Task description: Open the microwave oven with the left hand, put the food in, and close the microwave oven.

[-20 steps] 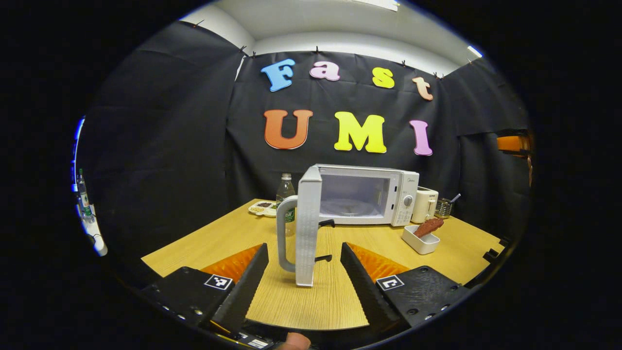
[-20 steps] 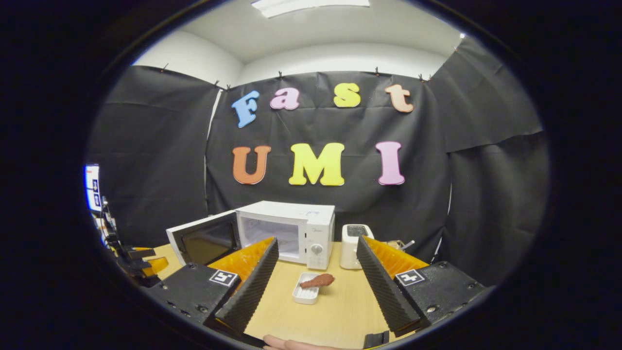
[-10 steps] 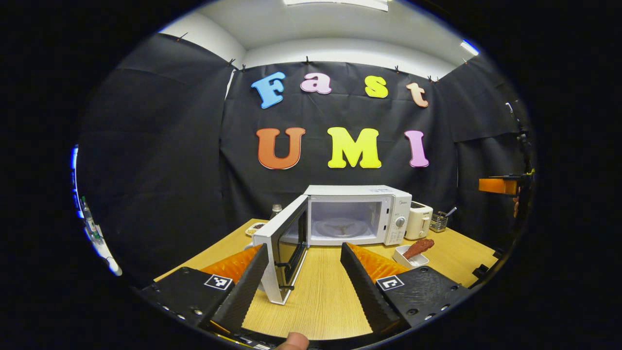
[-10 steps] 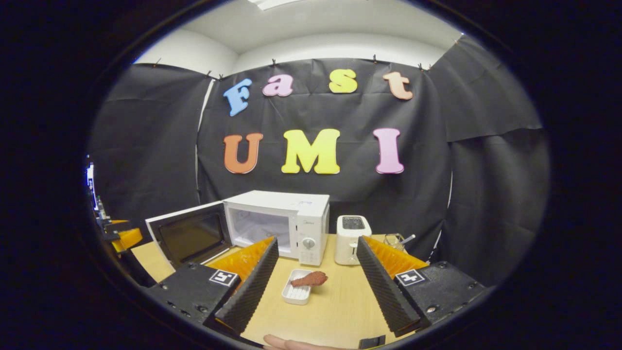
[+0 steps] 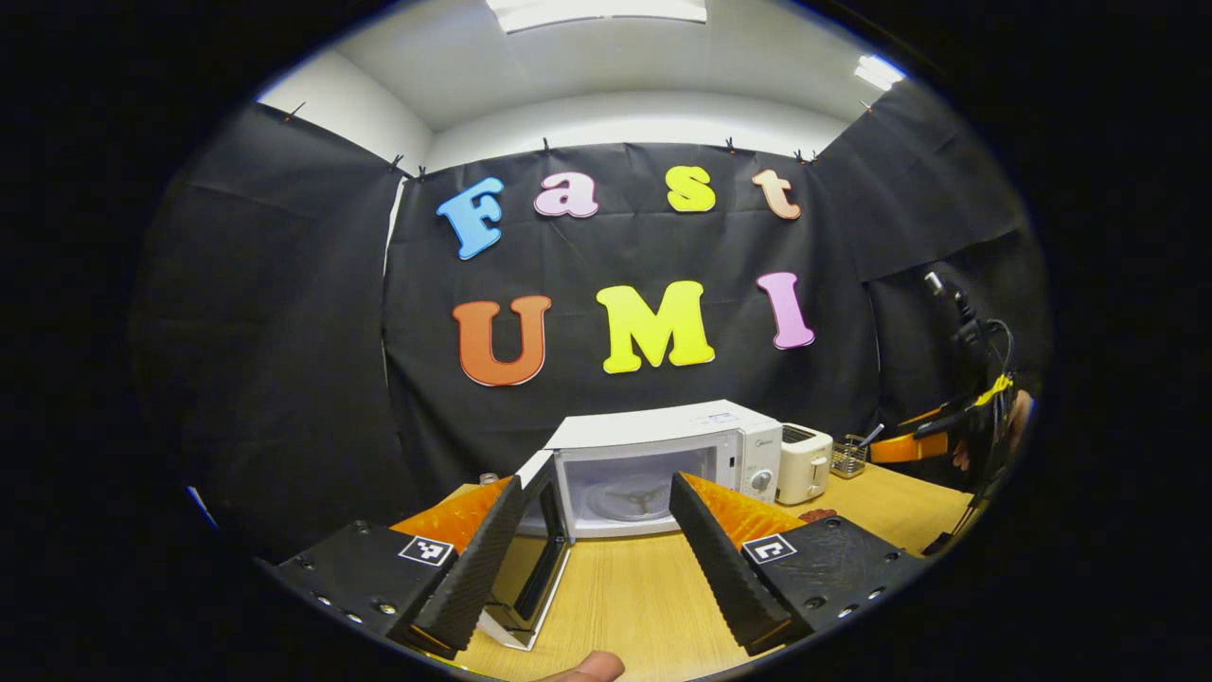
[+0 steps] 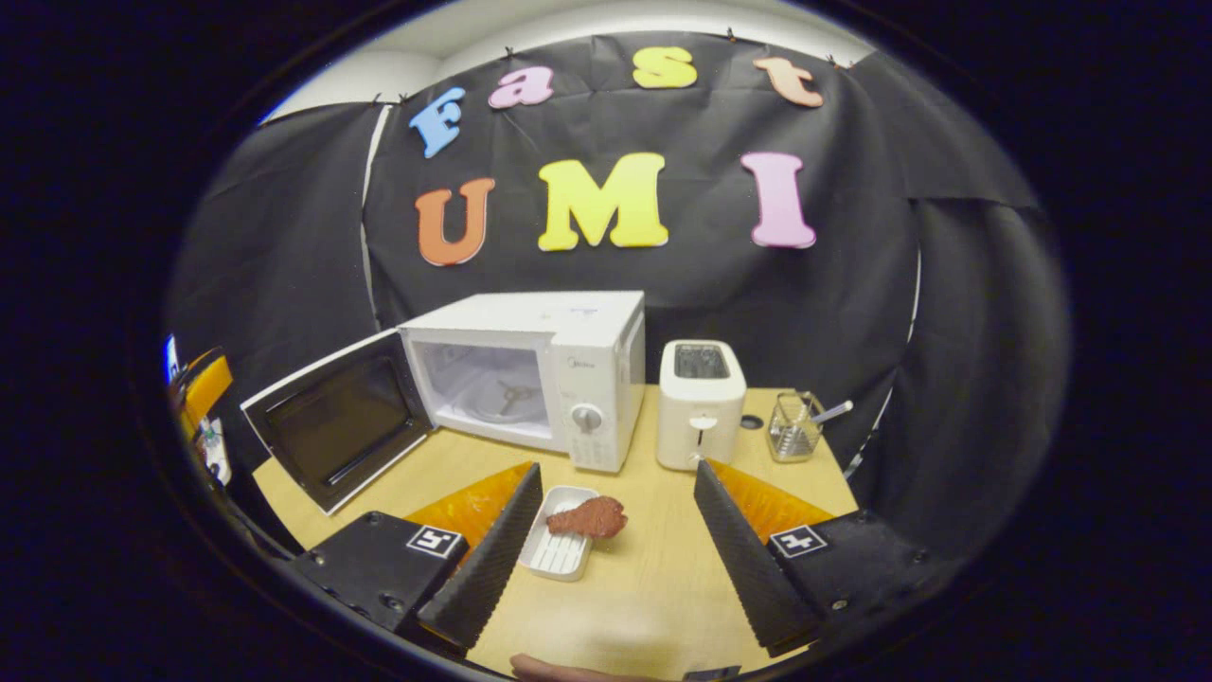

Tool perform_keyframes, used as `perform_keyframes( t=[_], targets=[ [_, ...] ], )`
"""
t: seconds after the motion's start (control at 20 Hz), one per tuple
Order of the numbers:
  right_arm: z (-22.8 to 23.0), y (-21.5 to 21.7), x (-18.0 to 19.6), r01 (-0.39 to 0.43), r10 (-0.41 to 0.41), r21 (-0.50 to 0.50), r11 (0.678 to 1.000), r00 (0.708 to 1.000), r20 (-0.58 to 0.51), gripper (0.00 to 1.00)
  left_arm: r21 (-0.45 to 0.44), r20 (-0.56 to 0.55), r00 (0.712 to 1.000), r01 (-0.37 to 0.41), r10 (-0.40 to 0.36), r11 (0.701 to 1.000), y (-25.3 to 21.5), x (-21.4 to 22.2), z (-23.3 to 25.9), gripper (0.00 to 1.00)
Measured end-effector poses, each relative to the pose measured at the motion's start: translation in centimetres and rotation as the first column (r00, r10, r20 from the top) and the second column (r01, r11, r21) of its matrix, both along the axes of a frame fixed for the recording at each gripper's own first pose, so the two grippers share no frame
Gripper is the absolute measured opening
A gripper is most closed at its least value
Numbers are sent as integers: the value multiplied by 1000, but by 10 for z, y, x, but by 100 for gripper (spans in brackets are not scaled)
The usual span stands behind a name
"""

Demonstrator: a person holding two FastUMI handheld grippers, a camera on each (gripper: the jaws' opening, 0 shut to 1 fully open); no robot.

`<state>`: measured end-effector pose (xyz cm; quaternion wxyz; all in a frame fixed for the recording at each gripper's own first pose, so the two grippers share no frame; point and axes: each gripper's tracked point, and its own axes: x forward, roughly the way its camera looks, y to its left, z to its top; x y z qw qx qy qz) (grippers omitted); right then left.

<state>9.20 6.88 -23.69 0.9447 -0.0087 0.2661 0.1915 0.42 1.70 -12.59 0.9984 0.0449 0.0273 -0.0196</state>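
Note:
The white microwave stands at the back of the wooden table, its door swung wide to the left and the cavity with its turntable exposed. My left gripper is open and holds nothing; the door's edge sits just beside its left finger. In the right gripper view the microwave and its open door lie ahead on the left. A brown piece of food rests across a small white dish. My right gripper is open above the table, with the dish close to its left finger.
A white toaster stands right of the microwave, with a wire basket holding a utensil beyond it. The other gripper shows at the right edge of the left gripper view, and at the far left of the right gripper view.
The microwave door has swung from half open to wide open and my left gripper has drawn back from it. My right gripper has tipped down and come nearer the dish.

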Motion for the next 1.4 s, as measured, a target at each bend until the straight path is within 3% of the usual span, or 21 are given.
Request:
perform_keyframes(
  t=[0.15, 0.2, 0.25, 0.3, 0.35, 0.4, 0.45, 0.55, 0.6, 0.65, 0.7, 0.85, 0.9, 0.95, 1.2, 1.25, 1.3, 1.4],
  targets=[
    [-48, 4, 22, -27, 42, 73, 997, 978, -206, 100, -22, -30, 999, -13, 12, 1000, -3, 19, -3, 95],
    [-67, 6, 26, -31, 59, 103, 994, 959, -277, 87, -26, -33, 999, -25, 24, 999, -2, 25, -4, 95],
    [-83, 6, 31, -27, 72, 136, 990, 936, -345, 98, -29, -42, 998, -42, 41, 999, 2, 29, -7, 95],
    [-99, 9, 35, -19, 87, 170, 985, 910, -405, 97, -32, -55, 997, -57, 55, 998, 4, 32, -12, 95],
    [-112, 12, 38, -11, 106, 207, 978, 885, -453, 97, -33, -69, 996, -63, 61, 997, 6, 34, -17, 95],
    [-123, 14, 41, 1, 122, 242, 970, 862, -493, 84, -30, -82, 994, -70, 67, 997, 8, 35, -21, 95],
    [-132, 18, 44, 12, 139, 277, 961, 843, -520, 94, -31, -97, 992, -78, 75, 996, 9, 35, -25, 95],
    [-141, 29, 50, 41, 179, 365, 930, 817, -549, 89, -39, -125, 988, -102, 96, 994, 19, 37, -34, 95],
    [-144, 32, 51, 62, 188, 395, 917, 805, -562, 65, -46, -136, 985, -112, 105, 993, 23, 38, -38, 95],
    [-135, 33, 48, 84, 218, 452, 888, 788, -576, 51, -50, -143, 983, -120, 111, 992, 26, 37, -41, 95],
    [-137, 37, 49, 81, 223, 451, 889, 784, -579, 15, -52, -151, 982, -124, 115, 991, 29, 36, -43, 95],
    [-132, 34, 48, 44, 217, 423, 905, 807, -549, 12, -35, -147, 981, -134, 128, 990, 36, 35, -45, 95],
    [-129, 33, 46, 36, 211, 410, 911, 815, -540, 2, -30, -143, 981, -136, 131, 990, 38, 33, -44, 95],
    [-125, 32, 46, 30, 202, 398, 917, 825, -527, 12, -28, -139, 982, -136, 131, 990, 38, 32, -45, 95],
    [-93, 36, 35, -52, 165, 278, 959, 900, -403, 12, -54, -81, 992, -102, 98, 993, 39, 24, -35, 95],
    [-86, 38, 32, -67, 156, 242, 968, 916, -370, 12, -61, -70, 993, -100, 96, 993, 40, 23, -34, 100],
    [-80, 39, 27, -83, 149, 201, 976, 929, -338, 12, -69, -66, 993, -98, 93, 993, 42, 20, -34, 95],
    [-65, 48, 15, -112, 146, 130, 985, 948, -284, 12, -93, -68, 995, -85, 79, 992, 43, 16, -36, 95]
  ],
)
